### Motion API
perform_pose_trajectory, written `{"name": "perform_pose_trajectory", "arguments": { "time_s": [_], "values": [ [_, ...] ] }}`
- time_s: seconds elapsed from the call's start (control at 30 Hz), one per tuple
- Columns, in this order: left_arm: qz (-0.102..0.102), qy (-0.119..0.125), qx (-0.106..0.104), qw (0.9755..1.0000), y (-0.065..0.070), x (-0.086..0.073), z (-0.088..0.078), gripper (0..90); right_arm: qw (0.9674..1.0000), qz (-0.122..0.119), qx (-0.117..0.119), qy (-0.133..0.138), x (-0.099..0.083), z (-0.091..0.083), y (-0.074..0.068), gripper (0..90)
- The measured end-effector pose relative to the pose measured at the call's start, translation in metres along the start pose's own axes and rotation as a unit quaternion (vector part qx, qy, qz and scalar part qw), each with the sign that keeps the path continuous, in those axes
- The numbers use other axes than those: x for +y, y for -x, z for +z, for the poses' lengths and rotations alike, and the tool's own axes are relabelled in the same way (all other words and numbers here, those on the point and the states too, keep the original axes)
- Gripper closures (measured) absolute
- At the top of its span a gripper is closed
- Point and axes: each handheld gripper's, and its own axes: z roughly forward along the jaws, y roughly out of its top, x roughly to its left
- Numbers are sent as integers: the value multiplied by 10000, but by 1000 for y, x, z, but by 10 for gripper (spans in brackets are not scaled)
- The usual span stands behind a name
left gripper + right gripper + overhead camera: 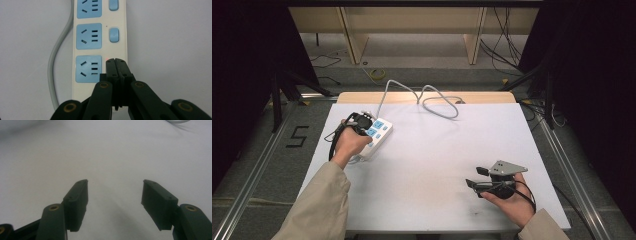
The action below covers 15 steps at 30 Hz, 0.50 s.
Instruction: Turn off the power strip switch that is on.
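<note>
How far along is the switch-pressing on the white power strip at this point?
Done: a red light glows beside the nearest socket of the white power strip with blue sockets. In hand: the left gripper, jaws shut, sits tip-down where that socket's blue switch would be. Left: the next blue switch shows no light; the right gripper waits open over bare table.

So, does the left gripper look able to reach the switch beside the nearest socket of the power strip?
Probably yes. The left gripper, jaws shut, has its tips right over that spot on the power strip, with nothing in between.
</note>
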Motion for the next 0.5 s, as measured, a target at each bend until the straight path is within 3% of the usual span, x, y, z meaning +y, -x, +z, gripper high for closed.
{"name": "perform_pose_trajectory", "arguments": {
  "time_s": [0.5],
  "values": [
    [187,-283,-42,9994,2,10,5,896,10000,5,13,9,0,-1,0,389]
  ]
}}
